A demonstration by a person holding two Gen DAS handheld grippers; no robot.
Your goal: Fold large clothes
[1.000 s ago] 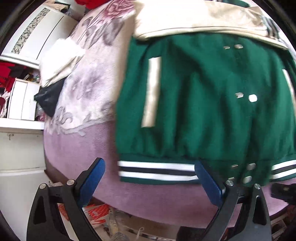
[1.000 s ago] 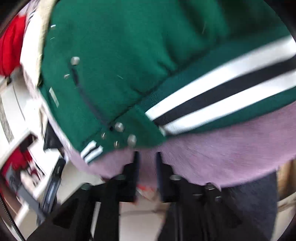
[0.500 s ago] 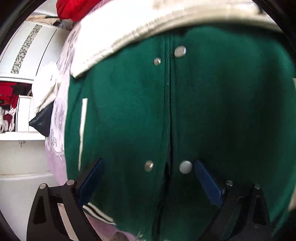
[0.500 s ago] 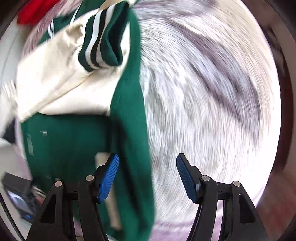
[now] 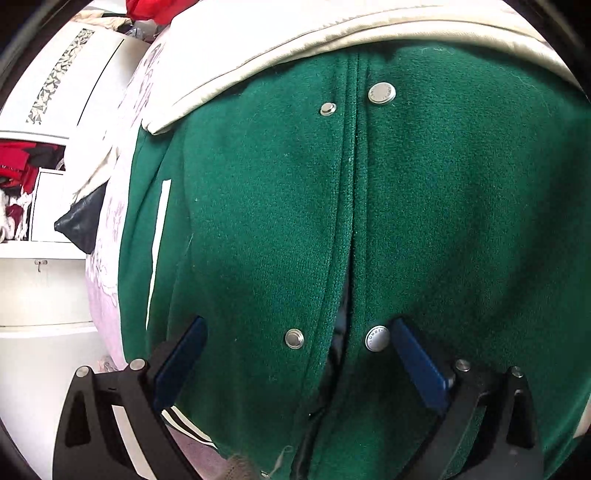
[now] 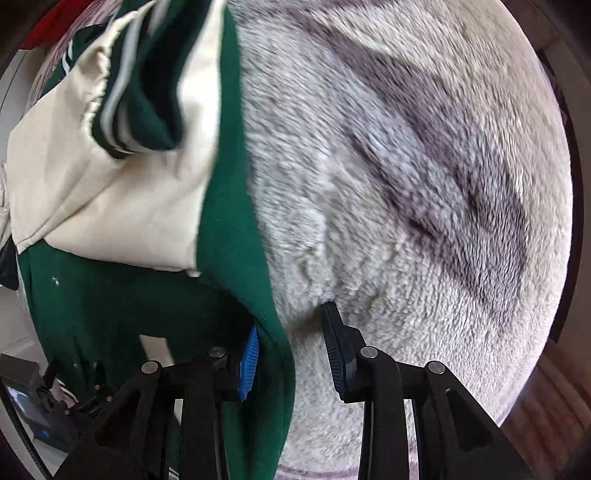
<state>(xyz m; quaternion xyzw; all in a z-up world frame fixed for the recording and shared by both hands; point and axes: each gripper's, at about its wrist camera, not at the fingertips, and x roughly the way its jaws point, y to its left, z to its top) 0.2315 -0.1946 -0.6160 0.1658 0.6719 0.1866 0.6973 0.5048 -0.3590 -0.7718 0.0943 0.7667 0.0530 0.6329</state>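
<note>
A green varsity jacket (image 5: 424, 206) with cream sleeves (image 5: 332, 33) and metal snaps lies front-up on a fluffy blanket. My left gripper (image 5: 295, 354) is open, its blue pads spread wide over the jacket's front placket near the lower snaps. In the right wrist view the jacket's green side edge (image 6: 236, 236) runs down between my right gripper's (image 6: 290, 349) blue pads, which stand partly open around it; the right pad presses into the blanket (image 6: 406, 184). A cream sleeve (image 6: 110, 192) with a striped cuff (image 6: 140, 92) lies folded across the jacket.
White cabinets and shelves with red clothes (image 5: 33, 177) stand left of the bed. A black cushion (image 5: 81, 225) and white cloth sit at the blanket's left edge. Red fabric (image 5: 147, 7) lies at the far end. The blanket spreads wide to the right of the jacket.
My left gripper moved from the striped hem forward over the jacket front. My right gripper opened, swung to the jacket's side edge, then narrowed around it.
</note>
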